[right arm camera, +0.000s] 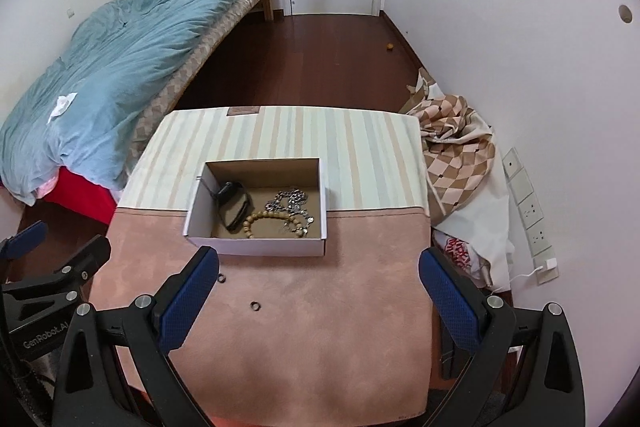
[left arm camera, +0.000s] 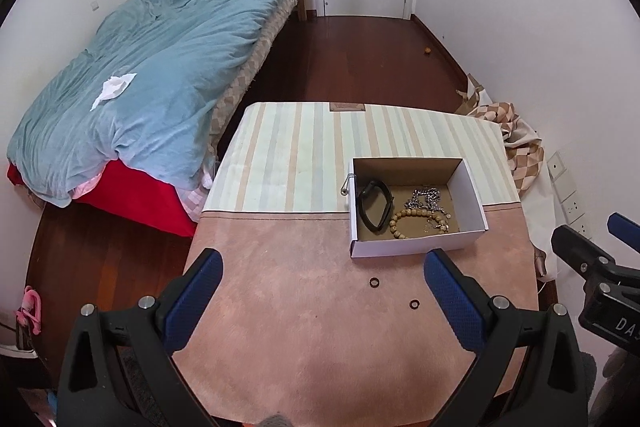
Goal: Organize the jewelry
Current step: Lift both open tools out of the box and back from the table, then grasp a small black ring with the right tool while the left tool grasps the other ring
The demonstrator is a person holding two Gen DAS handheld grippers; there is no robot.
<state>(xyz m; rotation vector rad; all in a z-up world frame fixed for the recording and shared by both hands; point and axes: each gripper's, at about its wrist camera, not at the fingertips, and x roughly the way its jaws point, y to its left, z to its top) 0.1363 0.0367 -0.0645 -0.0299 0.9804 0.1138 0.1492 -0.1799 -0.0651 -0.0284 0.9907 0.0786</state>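
Rings: two dark ones are lying on the pink cloth (left arm camera: pixel 304 327) in front of the box (left arm camera: pixel 416 247), one ring (left arm camera: pixel 374 282) nearer the box, the other ring (left arm camera: pixel 413 303) nearer you. You are holding the left gripper (left arm camera: pixel 322 295) with its jaws wide apart, gripping nothing, both rings between the fingers. You are holding the right gripper (right arm camera: pixel 318 293) spread the same way. Inside the box a black band (right arm camera: pixel 234 207), a bead bracelet (right arm camera: pixel 256 221) and a silver chain (right arm camera: pixel 290 203) are lying together.
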